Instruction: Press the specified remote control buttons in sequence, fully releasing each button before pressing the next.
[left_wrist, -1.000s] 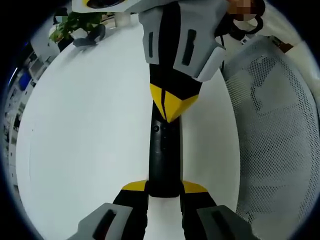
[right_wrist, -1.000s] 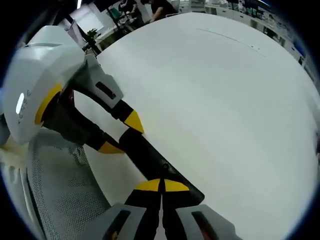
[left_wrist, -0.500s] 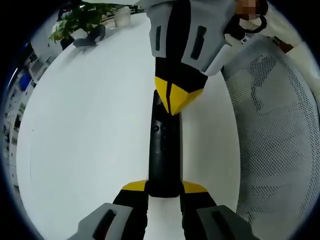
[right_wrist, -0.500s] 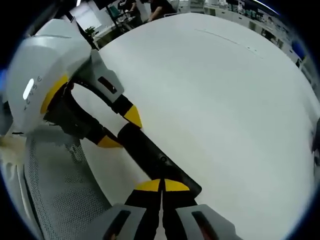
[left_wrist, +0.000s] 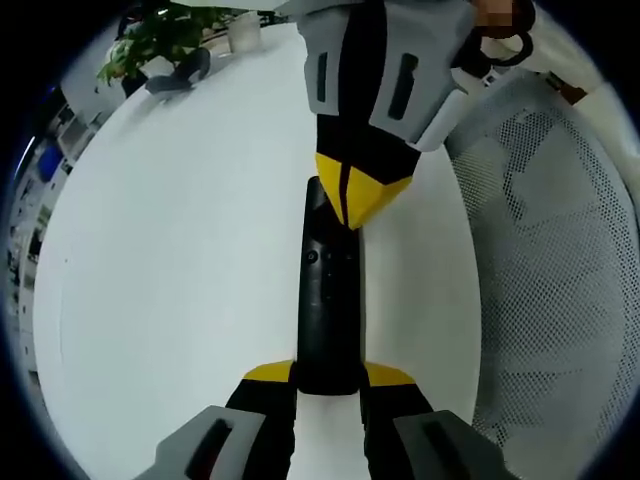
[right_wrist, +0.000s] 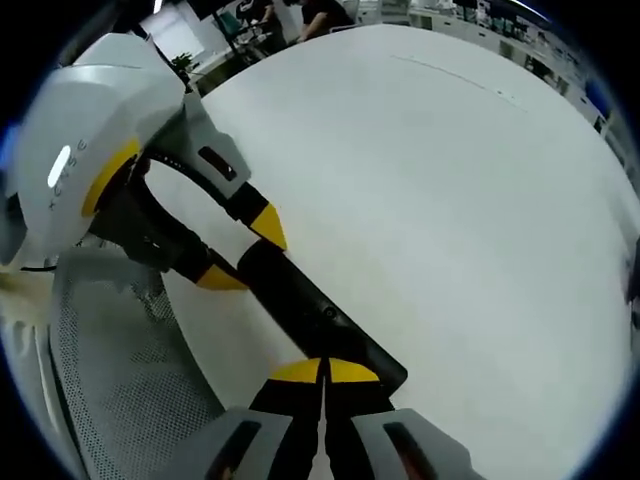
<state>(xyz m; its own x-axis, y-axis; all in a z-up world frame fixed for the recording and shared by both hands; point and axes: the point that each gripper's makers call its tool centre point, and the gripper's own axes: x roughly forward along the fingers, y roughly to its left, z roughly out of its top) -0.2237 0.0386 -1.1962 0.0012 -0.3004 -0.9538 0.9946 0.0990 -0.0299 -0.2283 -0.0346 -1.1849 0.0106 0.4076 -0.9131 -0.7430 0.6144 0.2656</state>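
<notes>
A long black remote (left_wrist: 328, 300) lies lengthwise over the white table (left_wrist: 170, 260). My left gripper (left_wrist: 328, 373) is shut on its near end, with a yellow pad on each side. My right gripper (left_wrist: 352, 205) comes in from the top, shut, its yellow tips together over the remote's far end; I cannot tell whether they touch it. A small round button (left_wrist: 312, 257) shows on the upper half. In the right gripper view, my right gripper (right_wrist: 322, 370) is shut at the remote's (right_wrist: 320, 320) near end, and the left gripper (right_wrist: 242, 252) clamps the far end.
A white mesh chair (left_wrist: 560, 300) stands close beside the table edge and also appears as mesh (right_wrist: 120, 390) in the right gripper view. A potted plant (left_wrist: 150, 40) and a grey object (left_wrist: 180, 75) sit at the far rim. People (right_wrist: 320, 12) are beyond the table.
My right gripper's shut tips have drawn back along the remote toward its far end, uncovering more of its top face and the button. The left gripper and the remote have stayed put.
</notes>
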